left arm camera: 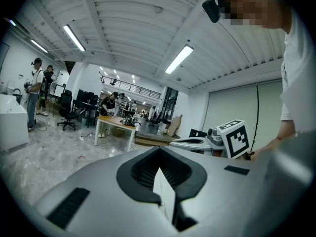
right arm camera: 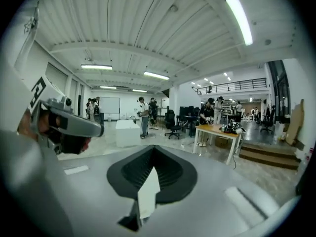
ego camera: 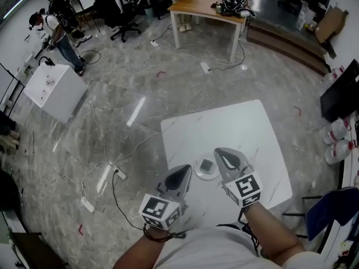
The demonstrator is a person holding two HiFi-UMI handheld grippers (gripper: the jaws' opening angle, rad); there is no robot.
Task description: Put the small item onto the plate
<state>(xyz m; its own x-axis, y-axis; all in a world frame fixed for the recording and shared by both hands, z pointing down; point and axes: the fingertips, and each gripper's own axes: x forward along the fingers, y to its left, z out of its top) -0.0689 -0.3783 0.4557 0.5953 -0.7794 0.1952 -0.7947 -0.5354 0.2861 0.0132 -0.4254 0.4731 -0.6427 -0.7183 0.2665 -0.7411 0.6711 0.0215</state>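
The small grey item (ego camera: 206, 165) sits on the plate (ego camera: 198, 173), near the front edge of the white table (ego camera: 224, 128). It lies between the left gripper (ego camera: 180, 175) and the right gripper (ego camera: 227, 160). Both pairs of jaws are clenched together with nothing in them.

White table (ego camera: 247, 128), wooden desk (ego camera: 205, 7), office chair (ego camera: 124, 17)

The small item (ego camera: 206, 165) is grey, plate (ego camera: 197, 173) and table (ego camera: 224, 128) white, floor (ego camera: 168, 88) grey-marbled.
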